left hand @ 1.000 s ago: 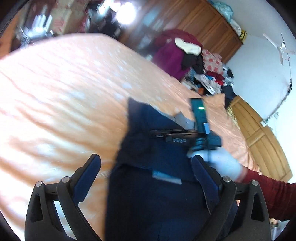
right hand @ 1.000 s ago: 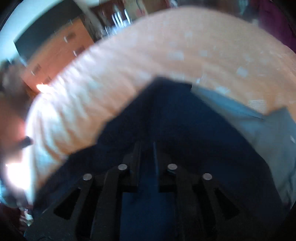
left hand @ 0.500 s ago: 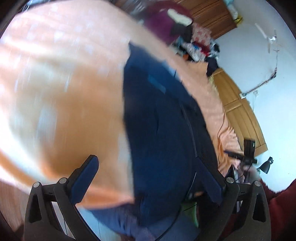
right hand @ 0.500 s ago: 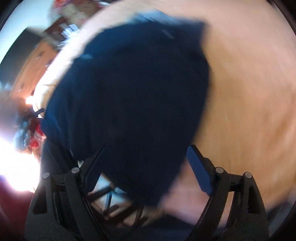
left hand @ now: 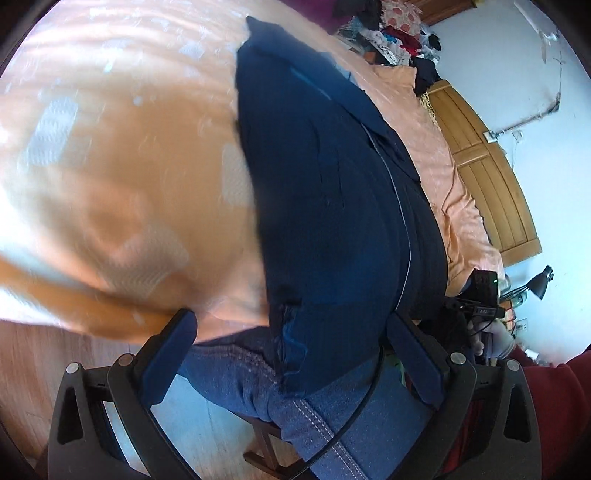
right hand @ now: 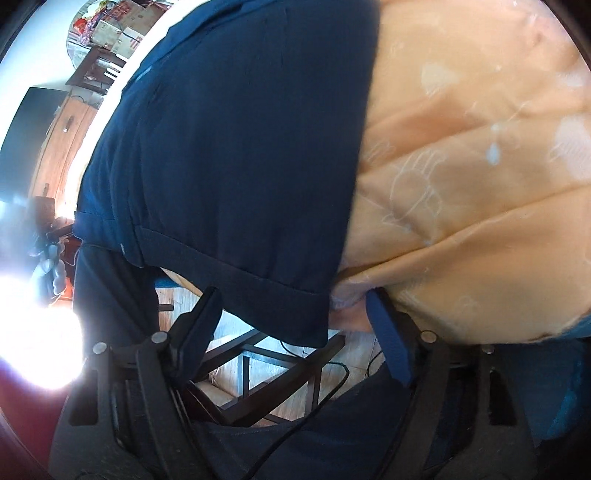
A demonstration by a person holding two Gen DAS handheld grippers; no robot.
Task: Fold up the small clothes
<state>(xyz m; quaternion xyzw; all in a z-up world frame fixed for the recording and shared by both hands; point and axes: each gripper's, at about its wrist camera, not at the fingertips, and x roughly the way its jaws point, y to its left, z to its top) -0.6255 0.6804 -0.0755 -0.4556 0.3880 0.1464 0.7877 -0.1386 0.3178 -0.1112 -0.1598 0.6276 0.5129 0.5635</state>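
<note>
With the left claw and right claw both spread and empty, a fresh grasp is judged due on the navy garment, whose hem hangs off the bed edge toward 6 o'clock.

The near end of the garment is hidden behind the jeans in the left view. The bedspread is smeared by motion blur there. In the right view, the left hand is washed out by glare, and the far shelves are too small to read.
</note>
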